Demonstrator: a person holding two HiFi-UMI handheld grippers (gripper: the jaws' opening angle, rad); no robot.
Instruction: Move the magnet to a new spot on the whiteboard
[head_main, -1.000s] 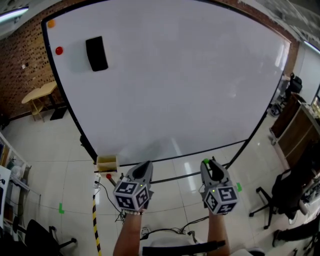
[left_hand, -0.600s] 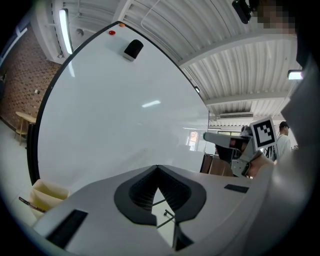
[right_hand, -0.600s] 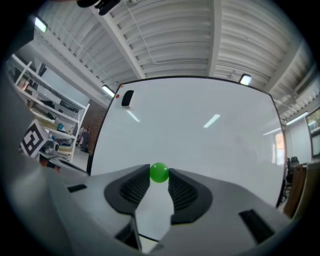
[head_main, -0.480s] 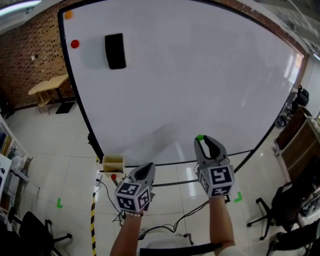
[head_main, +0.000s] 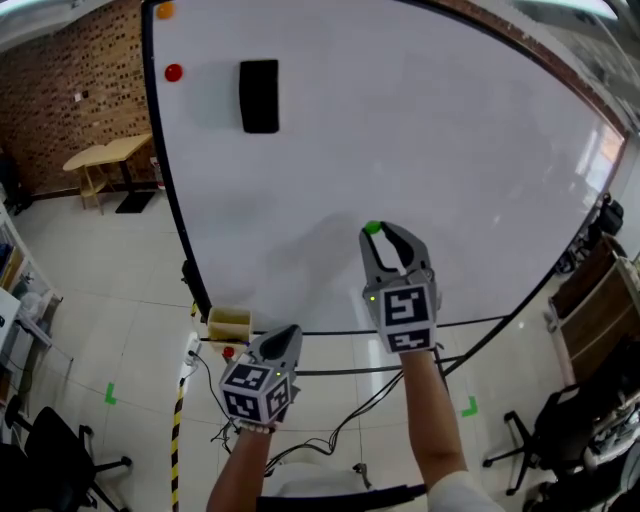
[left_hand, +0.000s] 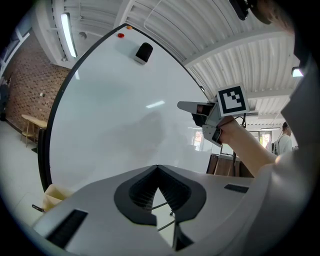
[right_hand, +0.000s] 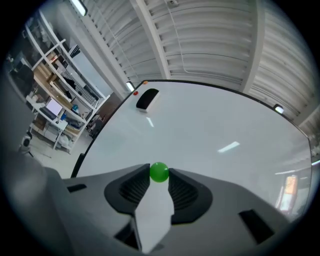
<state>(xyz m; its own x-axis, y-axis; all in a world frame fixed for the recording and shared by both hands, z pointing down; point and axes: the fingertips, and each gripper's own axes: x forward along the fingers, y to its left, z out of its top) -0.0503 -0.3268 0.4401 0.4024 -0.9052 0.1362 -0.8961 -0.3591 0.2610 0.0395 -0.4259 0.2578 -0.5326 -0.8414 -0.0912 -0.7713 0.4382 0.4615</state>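
Whiteboard (head_main: 430, 150) fills the background, black eraser (head_main: 259, 96) and red magnet (head_main: 173, 72) at upper left. Right gripper (head_main: 378, 232) fingers pinch a green magnet (right_hand: 159, 172); left gripper (head_main: 287, 333) fingers are closed, empty.

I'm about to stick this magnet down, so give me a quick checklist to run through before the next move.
1. Green magnet gripped at the right gripper tips: ok.
2. Bare whiteboard ahead of it: ok.
3. Eraser and red magnet far off near the top corner: ok.
4. Left gripper shut, empty, low and out of the way: ok.
5. Green magnet touching the board: cannot tell.
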